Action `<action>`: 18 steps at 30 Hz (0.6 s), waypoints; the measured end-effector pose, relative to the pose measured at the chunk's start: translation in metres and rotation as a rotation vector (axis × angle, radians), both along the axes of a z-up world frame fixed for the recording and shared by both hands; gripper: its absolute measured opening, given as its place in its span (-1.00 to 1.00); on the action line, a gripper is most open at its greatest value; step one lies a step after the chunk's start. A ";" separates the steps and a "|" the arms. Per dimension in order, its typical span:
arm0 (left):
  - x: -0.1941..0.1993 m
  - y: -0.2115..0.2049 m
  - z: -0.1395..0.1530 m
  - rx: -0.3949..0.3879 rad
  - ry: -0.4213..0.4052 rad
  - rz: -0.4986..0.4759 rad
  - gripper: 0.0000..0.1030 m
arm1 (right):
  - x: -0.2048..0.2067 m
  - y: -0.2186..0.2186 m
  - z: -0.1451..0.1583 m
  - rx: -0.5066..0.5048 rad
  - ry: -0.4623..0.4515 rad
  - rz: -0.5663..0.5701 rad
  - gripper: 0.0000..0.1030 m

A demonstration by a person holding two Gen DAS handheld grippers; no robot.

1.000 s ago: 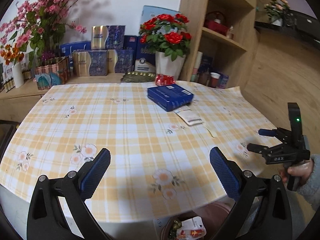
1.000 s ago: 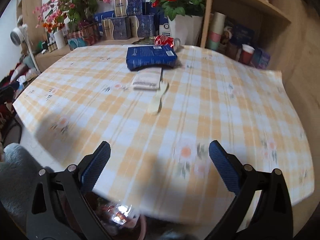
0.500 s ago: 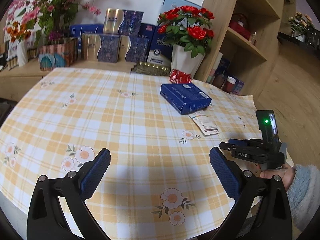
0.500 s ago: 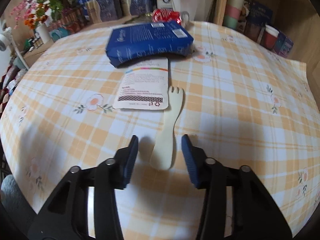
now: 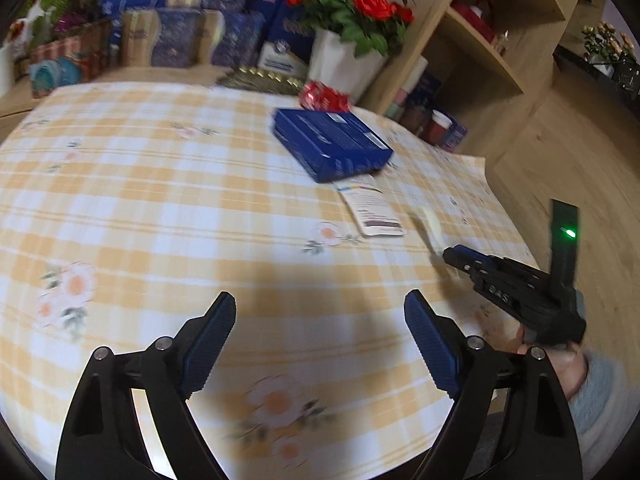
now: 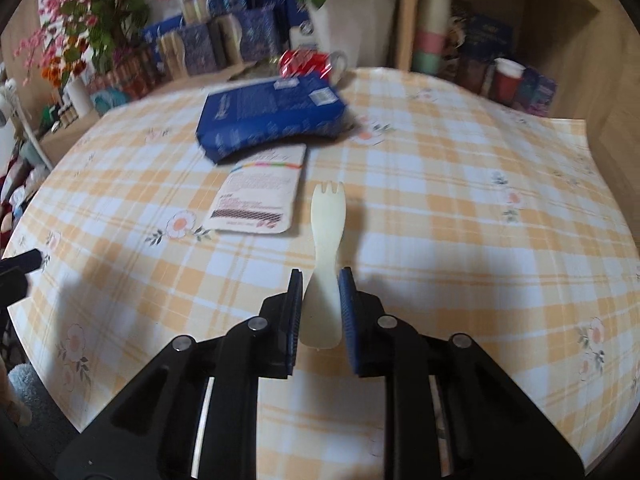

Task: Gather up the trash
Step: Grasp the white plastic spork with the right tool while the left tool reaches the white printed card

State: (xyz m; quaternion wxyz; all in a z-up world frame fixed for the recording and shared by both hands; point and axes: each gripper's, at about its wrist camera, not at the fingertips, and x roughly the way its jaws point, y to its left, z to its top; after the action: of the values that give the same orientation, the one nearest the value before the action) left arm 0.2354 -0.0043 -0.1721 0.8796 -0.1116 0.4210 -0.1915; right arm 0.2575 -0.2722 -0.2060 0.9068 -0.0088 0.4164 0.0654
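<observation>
Surface: round table (image 6: 460,208) under a yellow-and-white checked cloth printed with flowers.

Right gripper (image 6: 320,300): jaws drawn close on either side of the handle of a cream plastic spork (image 6: 325,248); they have just been closing, and the pads appear to press the handle, though blur leaves the contact uncertain. The spork lies flat on the cloth, tines pointing away from the gripper.

Ahead and left of the spork's tines: a flat white printed packet (image 6: 260,196). Beyond it, a blue box (image 6: 272,114), its near edge over the packet's far end. Behind the box, a crumpled red wrapper (image 6: 304,62).

Left gripper (image 5: 320,340): jaws wide apart above bare cloth, nothing between them; they have just been narrowing slightly.

Room: past the table's far edge, stacked blue and gold boxes, a white pot of red roses (image 5: 352,12), pink blossoms, and wooden shelving (image 5: 500,40) to the right.

Hard to make out: box lettering and shelf contents are smeared by blur. Only a sleeve and part of the hand (image 5: 560,360) holding the right gripper are visible.
</observation>
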 end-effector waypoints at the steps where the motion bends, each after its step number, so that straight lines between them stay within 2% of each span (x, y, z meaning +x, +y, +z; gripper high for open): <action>1: 0.009 -0.011 -0.001 0.003 0.015 -0.009 0.64 | -0.002 -0.003 0.001 0.004 -0.006 -0.002 -0.57; 4: 0.038 -0.042 -0.006 0.018 0.055 0.002 0.81 | -0.009 -0.016 0.005 0.026 -0.027 -0.016 -0.57; 7: 0.065 -0.074 -0.011 0.030 0.078 0.017 0.81 | -0.015 -0.026 0.008 0.034 -0.049 -0.028 -0.57; 12: 0.099 -0.128 -0.019 0.153 0.055 0.052 0.85 | -0.022 -0.049 0.009 0.072 -0.066 -0.064 -0.57; 18: 0.130 -0.148 -0.039 0.269 0.101 0.147 0.85 | -0.032 -0.076 0.012 0.111 -0.089 -0.098 -0.57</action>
State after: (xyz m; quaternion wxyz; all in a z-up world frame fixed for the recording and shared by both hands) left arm 0.3659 -0.1526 -0.2109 0.8759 -0.0325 0.4772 -0.0628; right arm 0.2256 -0.3479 -0.1937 0.9256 0.0591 0.3713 0.0433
